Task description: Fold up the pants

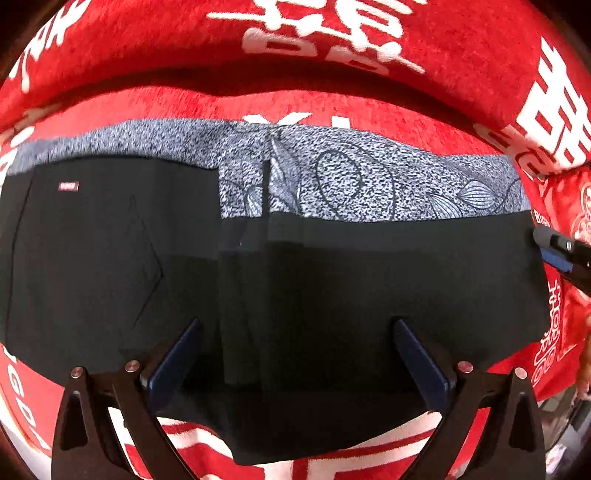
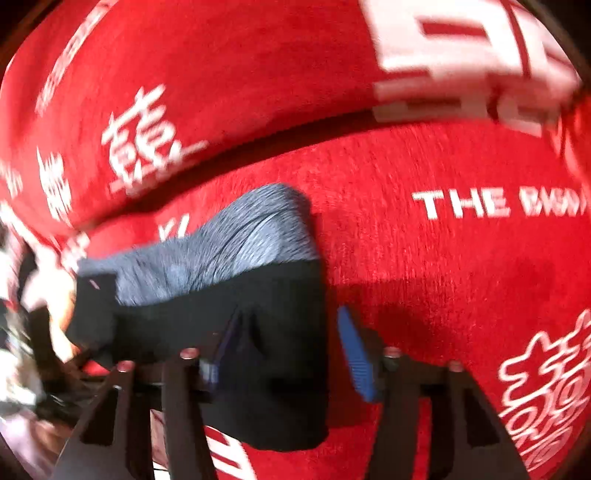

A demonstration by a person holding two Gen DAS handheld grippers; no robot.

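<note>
The black pants (image 1: 332,280) lie folded flat on a red cover, with a grey speckled patterned layer (image 1: 332,177) showing along their far edge. My left gripper (image 1: 295,347) is open, its blue pads wide apart above the near part of the pants. My right gripper (image 2: 288,350) is open over the right end of the pants (image 2: 229,314); its tip also shows at the right edge of the left wrist view (image 1: 554,247). The right wrist view is motion-blurred.
A red cover with white characters (image 1: 369,99) spreads under the pants, and a red cushion or backrest (image 1: 332,33) rises behind. White lettering (image 2: 465,203) marks the red surface to the right of the pants. Blurred clutter (image 2: 18,369) sits at far left.
</note>
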